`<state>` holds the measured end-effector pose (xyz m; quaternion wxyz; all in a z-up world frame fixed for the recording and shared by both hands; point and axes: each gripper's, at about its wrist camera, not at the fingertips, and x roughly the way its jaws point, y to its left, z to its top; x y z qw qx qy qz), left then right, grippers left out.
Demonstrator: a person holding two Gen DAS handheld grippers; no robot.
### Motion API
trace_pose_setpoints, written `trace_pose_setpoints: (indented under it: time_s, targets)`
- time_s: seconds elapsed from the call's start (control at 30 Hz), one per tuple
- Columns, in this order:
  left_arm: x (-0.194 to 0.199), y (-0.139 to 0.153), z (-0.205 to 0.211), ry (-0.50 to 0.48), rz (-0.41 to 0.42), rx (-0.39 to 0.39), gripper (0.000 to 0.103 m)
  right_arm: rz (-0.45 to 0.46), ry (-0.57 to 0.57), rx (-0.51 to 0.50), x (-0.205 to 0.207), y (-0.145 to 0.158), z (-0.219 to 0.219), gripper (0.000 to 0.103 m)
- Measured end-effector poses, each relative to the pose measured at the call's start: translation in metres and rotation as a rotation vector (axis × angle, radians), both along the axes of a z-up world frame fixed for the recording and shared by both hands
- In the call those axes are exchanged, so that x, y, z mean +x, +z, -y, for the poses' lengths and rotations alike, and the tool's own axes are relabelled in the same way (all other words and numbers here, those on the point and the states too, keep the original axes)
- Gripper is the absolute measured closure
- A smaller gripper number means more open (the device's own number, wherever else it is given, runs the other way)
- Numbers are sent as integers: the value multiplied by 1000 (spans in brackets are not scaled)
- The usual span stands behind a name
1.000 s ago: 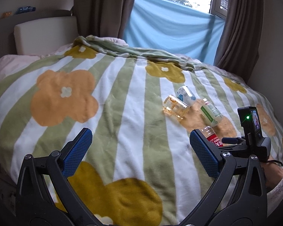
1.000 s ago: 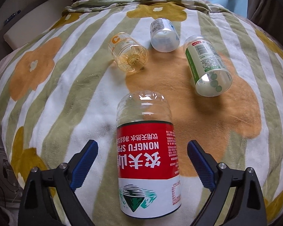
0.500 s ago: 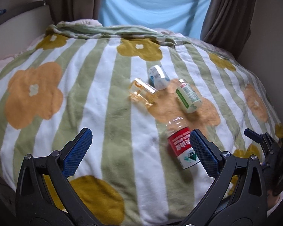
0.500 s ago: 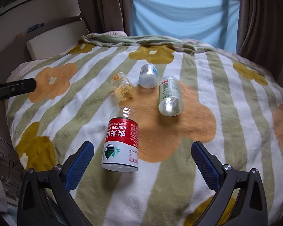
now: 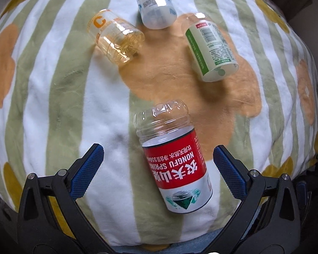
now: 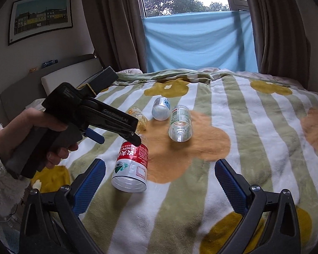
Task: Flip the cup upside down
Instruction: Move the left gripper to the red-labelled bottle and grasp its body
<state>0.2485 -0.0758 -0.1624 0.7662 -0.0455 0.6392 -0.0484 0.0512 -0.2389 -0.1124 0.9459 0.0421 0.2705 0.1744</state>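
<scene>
A clear cup with a red and white label lies on its side on the striped flower blanket. My left gripper hovers over it, open, with the cup between its blue pads but not touched. In the right wrist view that left gripper is held in a person's hand just above the cup. My right gripper stands open further back, near the bed's front edge, with nothing between its fingers.
Three more cut bottle cups lie on their sides beyond: an amber one, a white and blue one, a green-labelled one. Headboard at left, curtains and window behind.
My left gripper has swung down and forward over the red-labelled cup. My right gripper has pulled back and up, away from that cup.
</scene>
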Motion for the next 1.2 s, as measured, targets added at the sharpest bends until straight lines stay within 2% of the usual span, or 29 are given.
trace_pose_setpoints:
  time_s: [0.13, 0.2, 0.37, 0.43, 0.5, 0.57, 0.73, 0.8, 0.87, 1.03, 1.1, 1.2]
  targets:
    - [8, -20, 7, 32, -70, 20, 1, -9, 1, 38, 3, -8, 6, 0]
    - [9, -26, 10, 32, -94, 31, 6, -13, 5, 46, 3, -9, 8, 0]
    - [14, -37, 11, 53, -126, 35, 9, -15, 14, 46, 2, -12, 11, 0]
    - [18, -42, 10, 59, -149, 10, 16, -19, 15, 54, 3, -13, 12, 0]
    - [20, -45, 9, 71, -162, -27, 31, -18, 13, 58, 2, -13, 13, 0]
    - [22, -49, 12, 57, -178, -55, 40, -16, 10, 58, 2, -12, 14, 0]
    - [19, -49, 12, 52, -157, -85, 41, -18, 1, 64, -1, -12, 17, 0]
    - [9, -35, 8, 37, -102, -109, 41, -14, -2, 68, -2, -10, 19, 0]
    - [-2, -13, 11, 4, 11, -112, 41, -9, -6, 75, -3, -9, 23, 0]
    - [-47, 40, 17, -76, 492, -67, 41, 9, -16, 110, -5, -8, 28, 0]
    - [-54, 42, 19, -73, 627, -35, 41, 11, -16, 129, -4, -12, 27, 0]
    - [-56, 31, 21, -46, 713, -21, 41, -2, -27, 132, -4, -22, 24, 0]
